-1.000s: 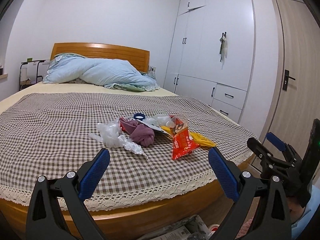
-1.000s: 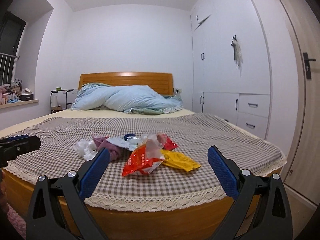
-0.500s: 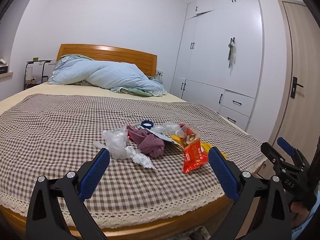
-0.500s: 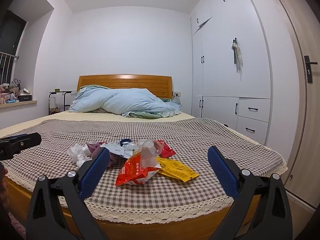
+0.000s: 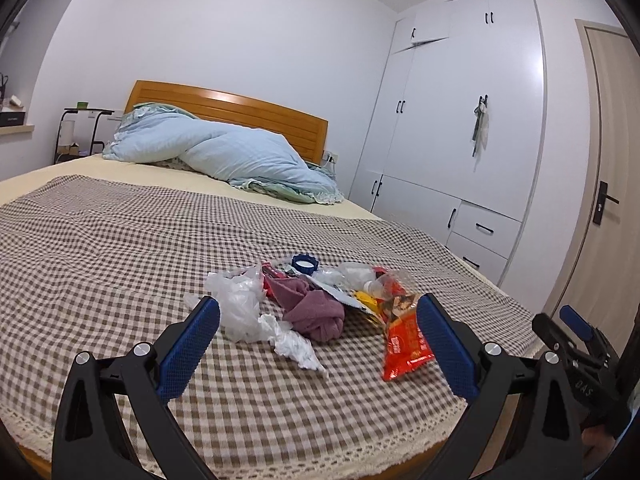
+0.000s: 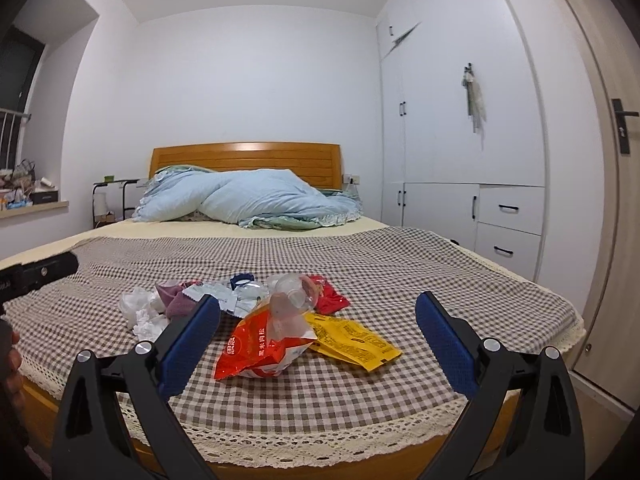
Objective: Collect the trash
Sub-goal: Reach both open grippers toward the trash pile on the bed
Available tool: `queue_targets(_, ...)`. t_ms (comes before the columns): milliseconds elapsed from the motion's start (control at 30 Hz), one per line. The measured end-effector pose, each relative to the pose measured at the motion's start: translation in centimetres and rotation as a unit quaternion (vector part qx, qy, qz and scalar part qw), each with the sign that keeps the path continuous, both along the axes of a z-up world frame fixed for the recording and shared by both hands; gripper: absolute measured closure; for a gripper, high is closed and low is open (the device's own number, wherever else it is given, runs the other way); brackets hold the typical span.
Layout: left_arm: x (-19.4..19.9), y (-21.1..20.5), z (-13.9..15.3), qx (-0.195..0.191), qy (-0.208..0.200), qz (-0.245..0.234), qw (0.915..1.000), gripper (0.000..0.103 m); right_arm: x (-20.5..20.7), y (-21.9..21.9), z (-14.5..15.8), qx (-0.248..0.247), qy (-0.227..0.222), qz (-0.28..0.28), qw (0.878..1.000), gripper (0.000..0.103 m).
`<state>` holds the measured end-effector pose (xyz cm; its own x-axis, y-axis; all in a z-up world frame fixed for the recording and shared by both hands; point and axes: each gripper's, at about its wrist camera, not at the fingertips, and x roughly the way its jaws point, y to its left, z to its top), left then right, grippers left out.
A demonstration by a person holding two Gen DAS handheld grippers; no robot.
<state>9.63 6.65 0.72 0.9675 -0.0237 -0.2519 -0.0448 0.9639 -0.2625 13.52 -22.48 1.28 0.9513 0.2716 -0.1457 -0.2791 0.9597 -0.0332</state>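
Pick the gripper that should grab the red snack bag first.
Right. The right gripper, open, has the red snack bag centred between its fingers; for the left gripper, also open, the bag lies off to its right, white plastic nearer.

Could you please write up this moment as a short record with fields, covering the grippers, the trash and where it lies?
left gripper: open, empty, short of the pile
right gripper: open, empty, facing the pile
surface: checked bedspread
trash: red-orange snack bag, yellow packet, crumpled white plastic, blue cap
also in pile: mauve cloth
layout: one loose cluster near the foot of the bed
collected: nothing yet
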Motion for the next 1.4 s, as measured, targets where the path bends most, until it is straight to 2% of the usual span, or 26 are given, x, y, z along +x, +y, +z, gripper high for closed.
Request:
queue_targets(233, 1.8, 0.4, -0.9, 0.0, 0.015, 0.004, 0.9999, 0.008, 1.1, 1.0, -0.3, -0.014, -0.015, 0.011, 1.0, 0.009)
queue_targets(367, 2.0, 0.4, -0.9, 0.005, 0.017, 0.009, 0.9998, 0.007, 2.0, 1.0, -0.3, 0.002, 0.0, 0.007, 1.0, 0.009)
queue_targets(567, 2.4, 0.4, -1.1, -0.007, 0.014, 0.011, 0.9998, 0.007, 2.6, 1.6, -0.7, -0.006, 0.028, 0.012, 1.0, 0.009)
queue_targets(700, 2.7, 0.1, -1.3, 0.001, 0.013, 0.003, 0.9999, 0.008, 3.0, 2.1, -0.6, -0.001, 0.047, 0.009, 0.999, 0.009)
queue_targets(833, 3.1, 0.1, -1.8, 0.004, 0.024, -0.008, 0.9997, 0.007, 3.4, 2.4, -1.3, -0.008, 0.052, 0.0, 0.999, 0.009)
queue_targets(1000, 3.6, 1.2, -1.8, 0.014, 0.037, -0.009, 0.9992, 0.007, 5.1, 3.2, -1.9, -0.016, 0.077, 0.019, 0.997, 0.009)
queue_targets(1167, 4.2, 2.9, -1.6, 0.008, 0.048, -0.013, 0.9987, 0.008, 6.5, 3.7, -2.1, -0.019, 0.097, 0.024, 0.995, 0.009)
queue_targets(1400, 5.9, 4.0, -1.9, 0.009, 0.081, -0.009, 0.9966, 0.008, 7.7, 4.2, -2.0, -0.033, 0.112, 0.034, 0.993, 0.009)
